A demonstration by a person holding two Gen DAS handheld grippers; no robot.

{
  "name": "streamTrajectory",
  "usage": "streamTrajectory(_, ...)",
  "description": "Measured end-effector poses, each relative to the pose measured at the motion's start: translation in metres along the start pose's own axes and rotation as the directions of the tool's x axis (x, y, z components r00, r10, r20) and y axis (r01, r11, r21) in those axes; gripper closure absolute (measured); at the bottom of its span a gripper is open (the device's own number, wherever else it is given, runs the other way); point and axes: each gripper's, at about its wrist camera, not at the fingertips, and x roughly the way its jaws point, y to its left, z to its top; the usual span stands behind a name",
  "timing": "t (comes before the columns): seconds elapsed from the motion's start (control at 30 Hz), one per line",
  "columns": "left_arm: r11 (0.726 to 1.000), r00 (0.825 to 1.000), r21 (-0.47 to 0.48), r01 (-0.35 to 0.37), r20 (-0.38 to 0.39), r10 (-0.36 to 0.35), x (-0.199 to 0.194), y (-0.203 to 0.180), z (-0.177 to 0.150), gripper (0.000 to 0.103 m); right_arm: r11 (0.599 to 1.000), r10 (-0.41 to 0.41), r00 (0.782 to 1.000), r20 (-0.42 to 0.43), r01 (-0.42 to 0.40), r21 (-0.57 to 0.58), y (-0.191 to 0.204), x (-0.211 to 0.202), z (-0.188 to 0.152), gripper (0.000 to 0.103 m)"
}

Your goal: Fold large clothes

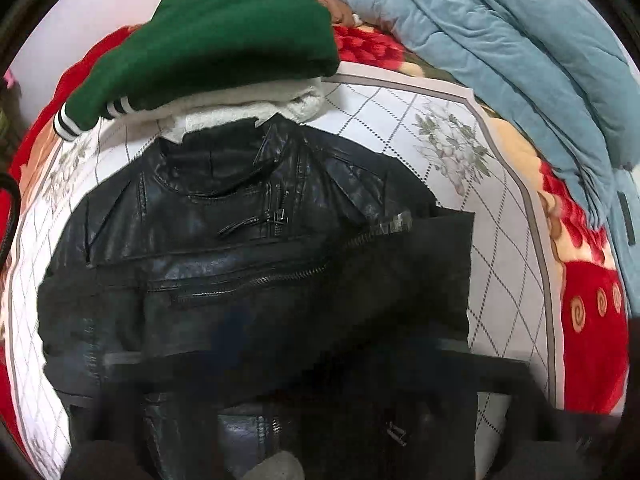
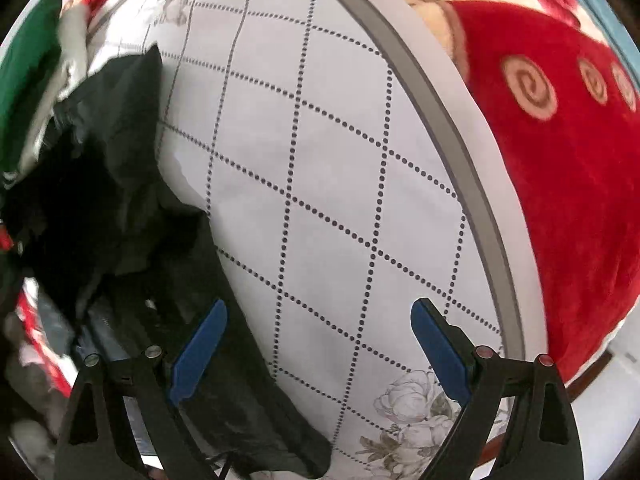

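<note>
A black leather jacket (image 1: pixel 240 248) lies front-up on the white quilted sheet (image 1: pixel 480 240), collar at the far end, a sleeve folded across its chest. In the left wrist view my left gripper's fingers are hidden by dark blurred jacket fabric at the bottom of the frame; I cannot tell how the jaws stand. My right gripper (image 2: pixel 318 320) is open, its blue pads (image 2: pixel 200 352) wide apart above the sheet (image 2: pixel 340 200), with the left pad over the jacket's right edge (image 2: pixel 132 208).
A folded green garment (image 1: pixel 224 40) lies on a white fleece one (image 1: pixel 248 108) just beyond the collar. A light blue padded coat (image 1: pixel 520 60) lies at the far right. A red floral blanket (image 2: pixel 560 200) surrounds the sheet.
</note>
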Motion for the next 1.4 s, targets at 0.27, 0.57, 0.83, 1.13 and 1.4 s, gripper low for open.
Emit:
streamTrajectory(0.27, 0.982, 0.984, -0.099, -0.160, 0.058, 0.166, -0.033, 0.046, 0.006, 0.000, 0.975, 0.220, 0.975, 0.024, -0.219, -0.037, 0.035, -0.030, 0.043, 0.008)
streamTrajectory(0.57, 0.792, 0.839, -0.276, -0.544, -0.168, 0.518, 0.006, 0.194, -0.017, 0.000, 0.926, 0.238, 0.968, -0.074, -0.249, -0.283, 0.158, 0.014, 0.087, 0.011)
streamTrajectory(0.83, 0.781, 0.815, -0.238, -0.577, -0.216, 0.537, 0.039, 0.217, -0.022, 0.000, 0.916, 0.002, 0.999, 0.049, 0.018, -0.401, 0.164, 0.029, 0.081, 0.100)
streamTrajectory(1.13, 0.826, 0.867, -0.273, -0.494, -0.228, 0.443, 0.052, 0.235, -0.020, 0.000, 0.889, 0.361, 0.929, -0.086, -0.370, -0.269, 0.131, -0.004, 0.094, 0.081)
streamTrajectory(1.4, 0.835, 0.871, -0.262, -0.483, -0.237, 0.429, 0.022, 0.210, -0.022, 0.000, 0.907, 0.142, 0.972, -0.190, -0.204, -0.368, 0.194, 0.082, 0.099, 0.028)
